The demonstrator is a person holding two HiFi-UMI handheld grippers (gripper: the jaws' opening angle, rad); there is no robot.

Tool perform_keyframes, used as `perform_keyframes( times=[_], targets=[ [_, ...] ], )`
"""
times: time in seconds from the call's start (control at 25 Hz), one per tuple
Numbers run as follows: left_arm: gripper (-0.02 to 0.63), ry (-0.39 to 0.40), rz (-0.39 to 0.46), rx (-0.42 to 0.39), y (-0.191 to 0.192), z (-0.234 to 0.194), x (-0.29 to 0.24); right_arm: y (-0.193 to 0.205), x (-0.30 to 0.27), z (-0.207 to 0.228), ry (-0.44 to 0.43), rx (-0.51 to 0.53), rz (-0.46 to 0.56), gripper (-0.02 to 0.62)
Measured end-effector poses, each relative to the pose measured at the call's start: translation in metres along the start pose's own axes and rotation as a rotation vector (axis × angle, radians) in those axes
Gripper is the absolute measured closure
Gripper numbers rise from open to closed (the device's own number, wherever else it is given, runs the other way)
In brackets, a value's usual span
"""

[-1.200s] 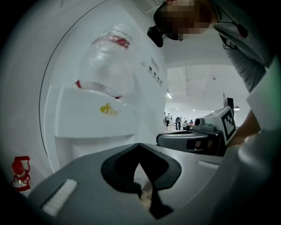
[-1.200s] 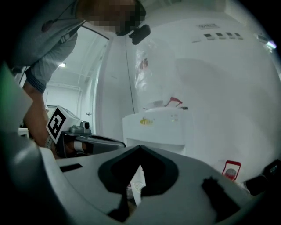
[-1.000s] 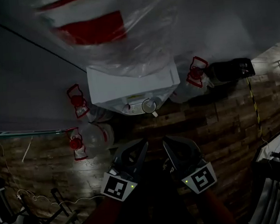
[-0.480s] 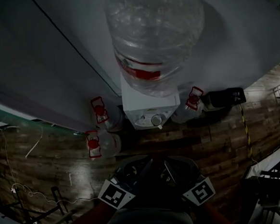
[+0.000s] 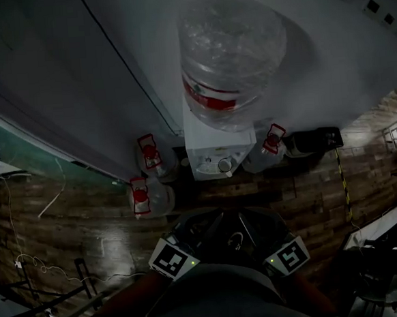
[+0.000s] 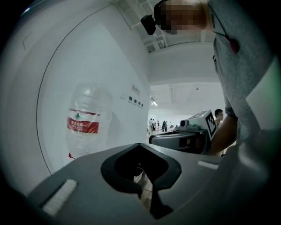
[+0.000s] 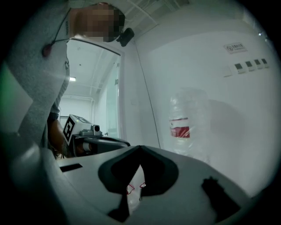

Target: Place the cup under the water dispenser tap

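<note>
Left gripper [image 6: 139, 145] and right gripper [image 7: 139, 147] held near, jaws of both closed, dispenser [image 5: 215, 150] seen far, bottle [image 5: 231, 56] mounted on top.

Clear bottle [image 5: 233, 49], red label [image 5: 211, 100]; white dispenser [image 5: 211, 145].

Obs: water dispenser [image 5: 211, 143], white box body, upright on the wood-plank floor [image 5: 87, 218], back against the white wall [image 5: 140, 29]; lies toward 12 o'clock in the head view. Large clear bottle [image 5: 233, 56] with a red label band, inverted on top. Front panel faces 6 o'clock. Small pale round piece [image 5: 224, 164] at the panel's 5 o'clock corner: cup or knob, cannot tell. Tap too small to make out.
</note>
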State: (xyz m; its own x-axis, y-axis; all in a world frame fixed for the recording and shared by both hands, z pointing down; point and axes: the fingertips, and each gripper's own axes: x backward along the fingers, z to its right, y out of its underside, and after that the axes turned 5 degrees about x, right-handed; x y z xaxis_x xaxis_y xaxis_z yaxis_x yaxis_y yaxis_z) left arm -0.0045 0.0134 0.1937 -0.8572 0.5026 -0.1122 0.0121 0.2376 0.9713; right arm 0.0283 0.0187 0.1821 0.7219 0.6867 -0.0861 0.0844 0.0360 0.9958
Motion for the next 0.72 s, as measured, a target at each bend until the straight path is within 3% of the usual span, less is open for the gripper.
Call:
perform_keyframes(
  times=[0.72],
  targets=[
    [0.600,0.026,0.018,-0.020,-0.015,0.000,0.005,-0.015,-0.007,-0.008,-0.006,0.052,0.010,0.581]
  ],
)
